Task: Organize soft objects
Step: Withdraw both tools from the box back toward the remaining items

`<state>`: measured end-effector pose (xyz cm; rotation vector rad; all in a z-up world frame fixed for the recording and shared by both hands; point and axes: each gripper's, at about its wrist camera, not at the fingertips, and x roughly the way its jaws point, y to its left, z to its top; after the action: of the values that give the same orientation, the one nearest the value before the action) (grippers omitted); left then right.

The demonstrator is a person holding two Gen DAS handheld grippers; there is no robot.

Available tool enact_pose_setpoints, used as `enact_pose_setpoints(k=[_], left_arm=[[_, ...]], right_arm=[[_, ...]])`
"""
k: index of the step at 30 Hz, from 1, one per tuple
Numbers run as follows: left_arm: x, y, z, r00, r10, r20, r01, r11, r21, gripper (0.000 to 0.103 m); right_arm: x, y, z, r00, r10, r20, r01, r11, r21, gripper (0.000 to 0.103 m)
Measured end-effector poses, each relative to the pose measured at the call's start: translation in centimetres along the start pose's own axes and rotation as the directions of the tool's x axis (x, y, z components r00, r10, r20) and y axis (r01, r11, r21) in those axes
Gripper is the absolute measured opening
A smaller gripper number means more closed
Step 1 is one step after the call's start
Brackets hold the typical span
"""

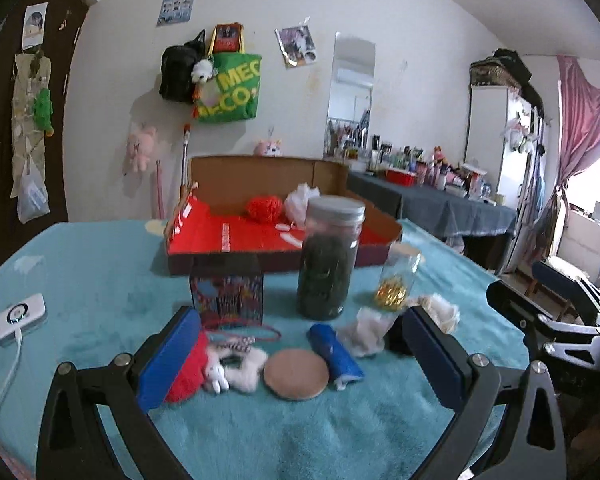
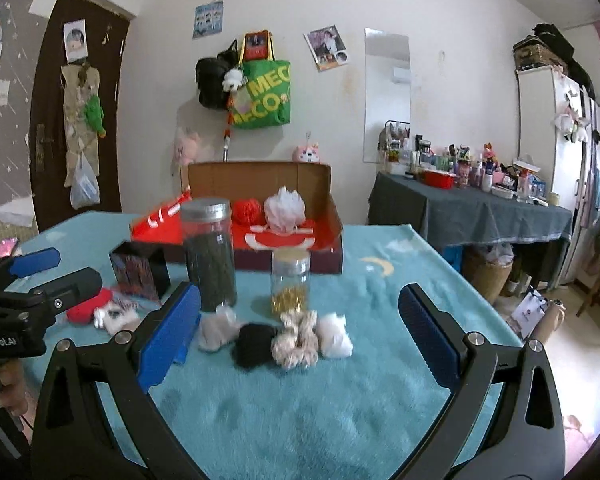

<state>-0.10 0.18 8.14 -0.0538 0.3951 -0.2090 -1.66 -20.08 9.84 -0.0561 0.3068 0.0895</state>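
On the teal fleece cloth (image 2: 300, 400) covering the table, the soft things lie in a loose row ahead of both tools. From the left wrist view you get items the other camera barely catches: a red knitted piece (image 1: 186, 372) just beside the left gripper's (image 1: 300, 364) near blue pad, a small white plush toy (image 1: 236, 368), a round cork coaster (image 1: 296, 374), a rolled blue cloth (image 1: 336, 354) and, off to the side, a white device with a cable (image 1: 18, 318). The right wrist view instead lays out four fluffy bundles touching one another: grey (image 2: 216, 330), black (image 2: 256, 344), beige (image 2: 296, 338) and white (image 2: 334, 334), all sitting between the spread fingers of the right gripper (image 2: 300, 344), though further out than the pads, I think; the blur makes that hard to judge. Both grippers stand wide open and hold nothing. Behind the bundles rise a tall jar of dark green stuff (image 2: 210, 256) and a smaller jar with gold pieces (image 2: 290, 284), with a patterned tin (image 1: 228, 292) to one side. Further back sits an open cardboard box with a red lining (image 2: 332, 216), holding a red yarn ball (image 2: 248, 210) and a white mesh puff (image 2: 284, 206). Around it is a lived-in room: a green tote (image 2: 264, 96) on the wall, a mirror (image 2: 388, 96), a cluttered side table (image 2: 472, 208), pink curtains (image 1: 580, 120).
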Motion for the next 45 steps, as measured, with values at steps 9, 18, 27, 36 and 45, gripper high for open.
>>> enact_pose_setpoints(k=[9,18,27,36,45], left_arm=[[2.2,0.6,-2.3,0.995,0.028,-0.094,-0.031,0.999,-0.032,0.103],[3.3,0.8,-3.6,0.987,0.046,-0.157,-0.051,0.998,-0.025,0.103],[4.0,1.1,-4.4,0.979,0.065,-0.191,-0.069,0.998,-0.013,0.103],[4.6,1.6,-4.5,0.975,0.063,-0.215,-0.067,0.998,-0.016,0.103],[4.1,2.4,-4.0,0.976,0.072,-0.208,-0.075,0.997,-0.007,0.103]], right_arm=[[2.2,0.3,-2.3,0.995,0.006,-0.097,-0.005,1.0,0.012,0.101],[4.0,0.0,-3.8,0.984,0.015,-0.179,-0.006,0.999,0.048,0.101],[5.1,0.0,-5.1,0.971,0.018,-0.24,-0.007,0.999,0.045,0.101],[6.0,-0.6,-5.4,0.963,0.037,-0.267,-0.021,0.998,0.064,0.101],[6.3,-0.9,-5.1,0.962,0.033,-0.272,-0.015,0.998,0.068,0.101]])
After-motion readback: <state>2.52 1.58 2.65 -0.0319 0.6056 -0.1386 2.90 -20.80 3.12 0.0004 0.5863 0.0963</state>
